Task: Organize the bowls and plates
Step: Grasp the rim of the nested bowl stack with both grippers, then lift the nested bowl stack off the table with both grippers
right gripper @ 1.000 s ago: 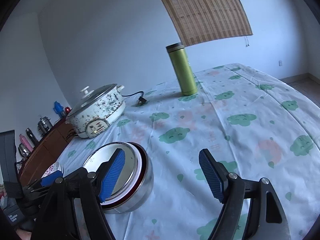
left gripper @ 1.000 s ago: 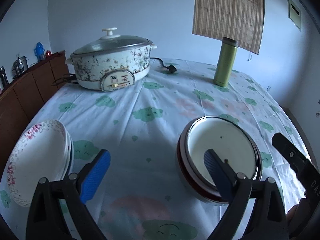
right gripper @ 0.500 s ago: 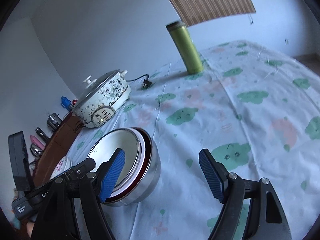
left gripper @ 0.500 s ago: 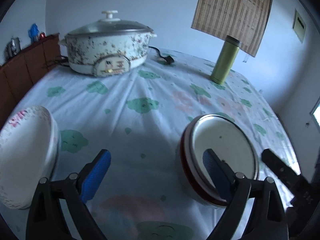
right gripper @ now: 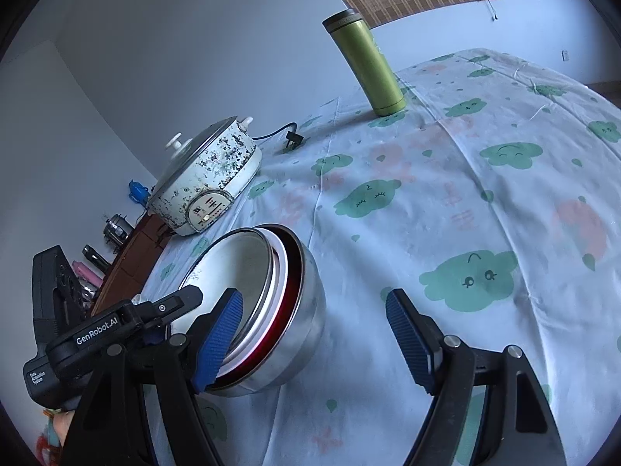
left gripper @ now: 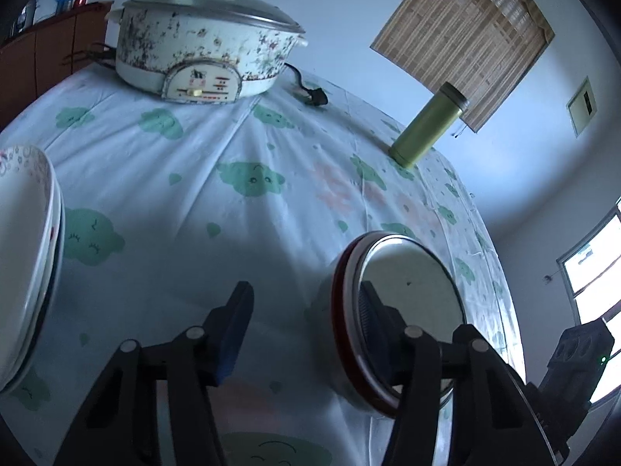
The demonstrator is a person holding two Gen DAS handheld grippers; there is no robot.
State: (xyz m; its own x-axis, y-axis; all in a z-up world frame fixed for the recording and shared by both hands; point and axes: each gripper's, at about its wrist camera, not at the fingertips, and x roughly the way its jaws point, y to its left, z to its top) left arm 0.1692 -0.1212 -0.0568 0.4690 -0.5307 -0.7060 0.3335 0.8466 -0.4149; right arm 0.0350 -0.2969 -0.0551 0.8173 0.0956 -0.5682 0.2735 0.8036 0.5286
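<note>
A stack of nested steel bowls point(left gripper: 403, 303) with red and white rims sits on the tablecloth, and shows in the right wrist view point(right gripper: 268, 303) too. My left gripper point(left gripper: 302, 322) is open; its right finger is inside the top bowl, its left finger outside over the cloth. A stack of white floral plates point(left gripper: 23, 256) lies at the far left. My right gripper point(right gripper: 314, 330) is open; its left finger is at the bowl's near rim, its right finger over bare cloth. The left gripper's body point(right gripper: 116, 322) shows beside the bowls.
A speckled electric cooker point(left gripper: 202, 50) with a glass lid stands at the back, its plug point(left gripper: 314, 97) on the cloth. A green flask point(left gripper: 427, 124) stands at the back right. A wooden sideboard point(left gripper: 42, 62) runs along the left wall.
Both grippers have dropped lower and tilted closer to the bowls. The left gripper's right finger has stayed inside the top bowl. The plates have slid toward the left edge of view.
</note>
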